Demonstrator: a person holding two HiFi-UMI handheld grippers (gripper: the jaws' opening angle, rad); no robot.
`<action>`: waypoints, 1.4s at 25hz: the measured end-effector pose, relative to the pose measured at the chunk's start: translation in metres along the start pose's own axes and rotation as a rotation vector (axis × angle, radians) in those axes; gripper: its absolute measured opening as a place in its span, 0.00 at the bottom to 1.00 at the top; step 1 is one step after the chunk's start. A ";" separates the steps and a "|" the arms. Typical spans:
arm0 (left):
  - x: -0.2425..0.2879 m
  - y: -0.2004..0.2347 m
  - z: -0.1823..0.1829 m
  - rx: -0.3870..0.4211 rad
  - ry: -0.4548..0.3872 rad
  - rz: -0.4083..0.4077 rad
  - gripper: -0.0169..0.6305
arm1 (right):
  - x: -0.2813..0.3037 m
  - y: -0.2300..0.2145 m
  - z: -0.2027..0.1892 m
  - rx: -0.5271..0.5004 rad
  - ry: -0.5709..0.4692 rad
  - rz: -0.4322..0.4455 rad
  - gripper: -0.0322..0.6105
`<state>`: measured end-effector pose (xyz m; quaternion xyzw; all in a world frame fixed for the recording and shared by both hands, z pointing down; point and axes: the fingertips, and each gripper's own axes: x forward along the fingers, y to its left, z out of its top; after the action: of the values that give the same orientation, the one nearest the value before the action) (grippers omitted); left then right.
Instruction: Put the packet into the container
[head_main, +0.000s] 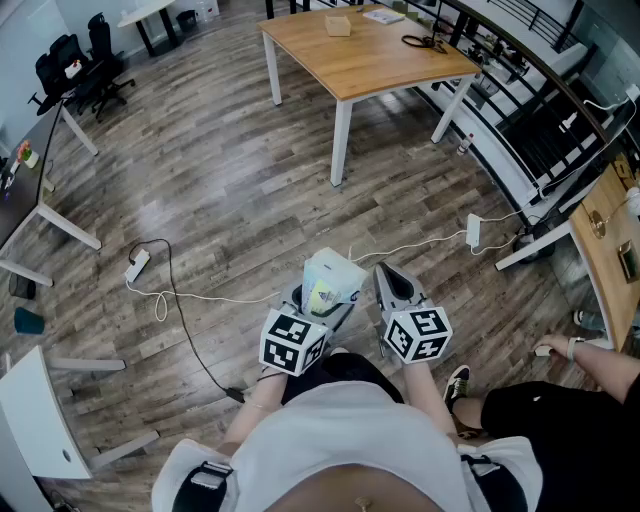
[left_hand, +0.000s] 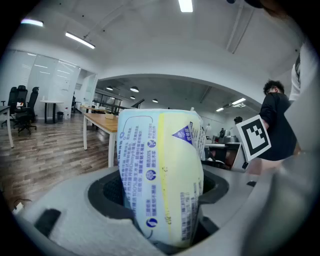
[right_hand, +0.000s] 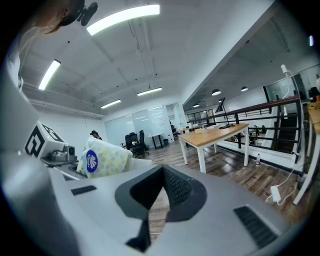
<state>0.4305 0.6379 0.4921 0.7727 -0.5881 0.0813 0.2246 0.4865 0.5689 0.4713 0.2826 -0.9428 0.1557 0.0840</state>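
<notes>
The packet is a soft pale tissue pack with blue and yellow print. It stands upright between the jaws of my left gripper, which is shut on it, held close in front of my body above the wooden floor. In the left gripper view the packet fills the middle, wedged in the left gripper. My right gripper hovers just to its right, shut and empty. In the right gripper view the packet shows at the left, beside the right gripper. I make out no container.
A wooden table with white legs stands ahead, a small box on it. White cables and power strips lie on the floor. A black railing runs along the right. Another person sits at the lower right.
</notes>
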 end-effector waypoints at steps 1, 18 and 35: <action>0.001 -0.001 0.001 0.001 -0.001 -0.001 0.56 | 0.000 -0.002 0.001 0.001 -0.002 -0.001 0.07; 0.034 -0.016 -0.001 0.008 0.012 -0.003 0.56 | -0.007 -0.031 0.001 -0.014 -0.017 0.009 0.07; 0.087 0.024 0.036 0.006 -0.002 0.015 0.56 | 0.053 -0.075 0.019 0.005 0.012 0.037 0.07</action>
<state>0.4283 0.5414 0.5002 0.7691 -0.5938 0.0840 0.2211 0.4833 0.4760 0.4852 0.2647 -0.9468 0.1614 0.0861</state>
